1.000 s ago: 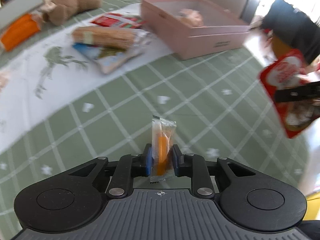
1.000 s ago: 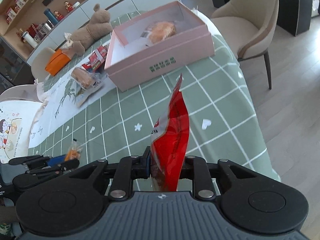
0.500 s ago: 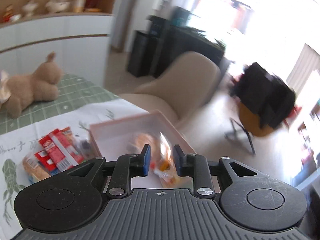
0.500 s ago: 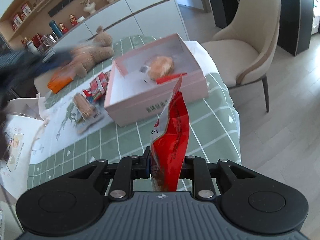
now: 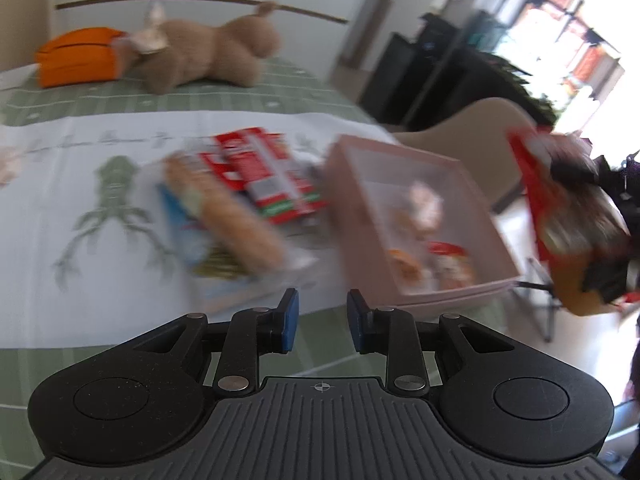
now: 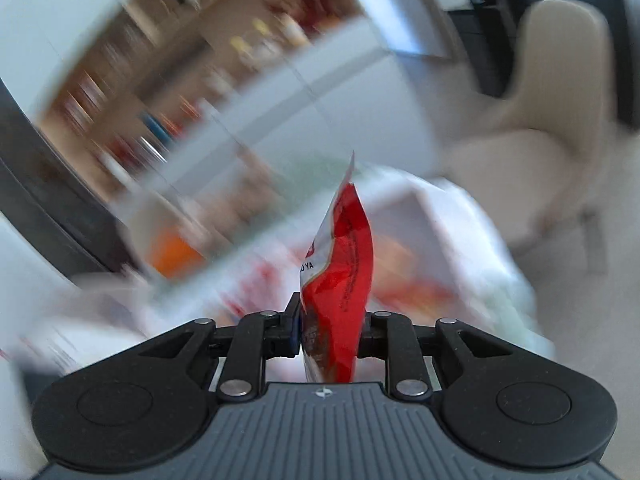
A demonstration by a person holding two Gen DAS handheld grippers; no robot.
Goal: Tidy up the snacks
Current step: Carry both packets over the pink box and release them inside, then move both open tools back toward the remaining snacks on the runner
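Orange packet gone from left claw [image 5: 322, 322]; blurred pink box [image 5: 416, 216] holds indistinct snacks.

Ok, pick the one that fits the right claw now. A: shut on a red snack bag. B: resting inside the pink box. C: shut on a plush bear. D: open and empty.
A: the right claw pinches the red snack bag, which stands up between its fingers.
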